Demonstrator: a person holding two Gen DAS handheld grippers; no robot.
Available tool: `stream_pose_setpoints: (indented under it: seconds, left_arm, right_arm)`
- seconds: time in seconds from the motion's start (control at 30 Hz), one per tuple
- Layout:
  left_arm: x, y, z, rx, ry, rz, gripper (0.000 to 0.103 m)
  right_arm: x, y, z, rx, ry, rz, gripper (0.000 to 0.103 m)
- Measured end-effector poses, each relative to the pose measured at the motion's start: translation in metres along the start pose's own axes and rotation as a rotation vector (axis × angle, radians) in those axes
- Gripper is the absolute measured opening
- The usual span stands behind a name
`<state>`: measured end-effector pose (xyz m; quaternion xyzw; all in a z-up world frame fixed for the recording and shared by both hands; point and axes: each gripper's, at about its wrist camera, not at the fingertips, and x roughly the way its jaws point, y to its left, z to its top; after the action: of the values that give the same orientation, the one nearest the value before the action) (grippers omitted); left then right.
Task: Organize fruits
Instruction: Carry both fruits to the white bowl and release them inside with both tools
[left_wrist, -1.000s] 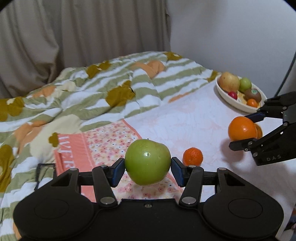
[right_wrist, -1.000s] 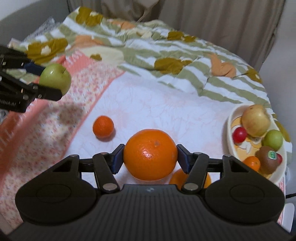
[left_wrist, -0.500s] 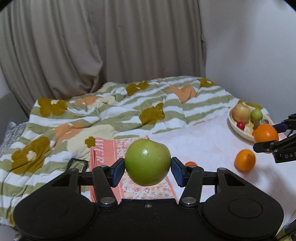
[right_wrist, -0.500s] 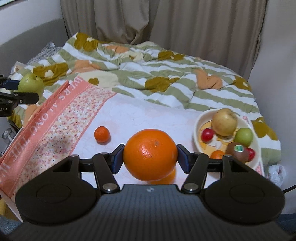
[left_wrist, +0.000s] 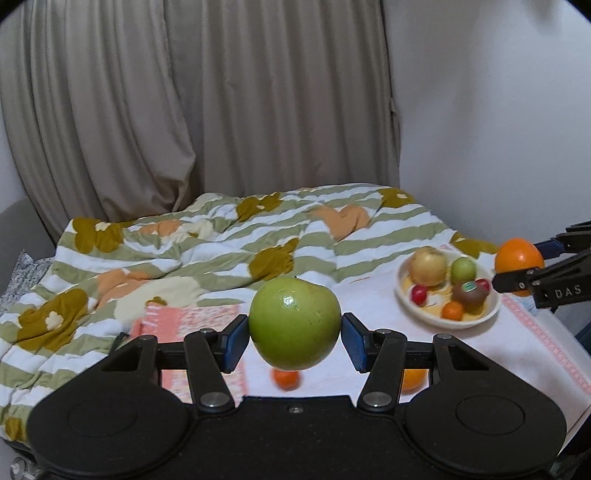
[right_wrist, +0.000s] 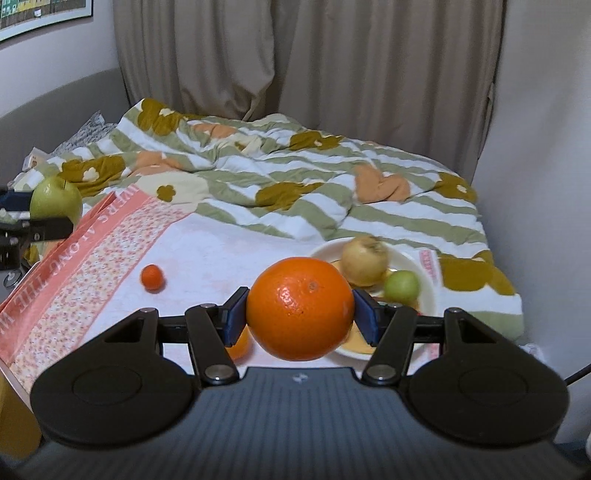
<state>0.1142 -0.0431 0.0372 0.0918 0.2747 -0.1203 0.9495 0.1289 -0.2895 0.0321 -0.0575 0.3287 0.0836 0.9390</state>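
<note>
In the left wrist view, the left gripper (left_wrist: 294, 341) clamps a green apple (left_wrist: 294, 324) by its sides, lifted clear of the bed (left_wrist: 369, 295), likely for carrying. The white bowl (left_wrist: 448, 322), already holding several fruits, sits ahead and right of the apple; the right gripper (left_wrist: 517, 258) holds an orange (left_wrist: 517, 256) just beyond the bowl.

In the right wrist view, the right gripper pinches the orange (right_wrist: 300, 308) in front of the bowl (right_wrist: 430, 284), seemingly to drop it there. A small mandarin (right_wrist: 152, 276) lies loose left of the bowl.
</note>
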Motion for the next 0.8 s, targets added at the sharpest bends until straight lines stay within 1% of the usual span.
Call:
stream_pose_setpoints:
  seconds: [0.17,0.3,0.53,0.67,0.8]
  left_arm:
    - [0.014,-0.038,0.011,-0.001,-0.003,-0.030,0.058]
    - [0.032,-0.063,0.021,0.014,0.010,-0.077,0.058]
    - [0.083,-0.097,0.038,0.076,0.041,-0.187,0.058]
    - [0.115,-0.114,0.044,0.116,0.077,-0.243,0.058]
    - [0.150,-0.126,0.044,0.149,0.130,-0.296,0.058]
  right_arm:
    - [0.001,-0.036,0.002,0.001,-0.004,-0.013,0.075]
    - [0.008,-0.060,0.004,0.020,0.001,-0.030,0.075]
    - [0.031,-0.083,0.006,0.062,0.023,-0.064,0.075]
    - [0.048,-0.096,0.009,0.103,0.040,-0.072,0.075]
    - [0.068,-0.107,0.009,0.136,0.065,-0.088,0.075]
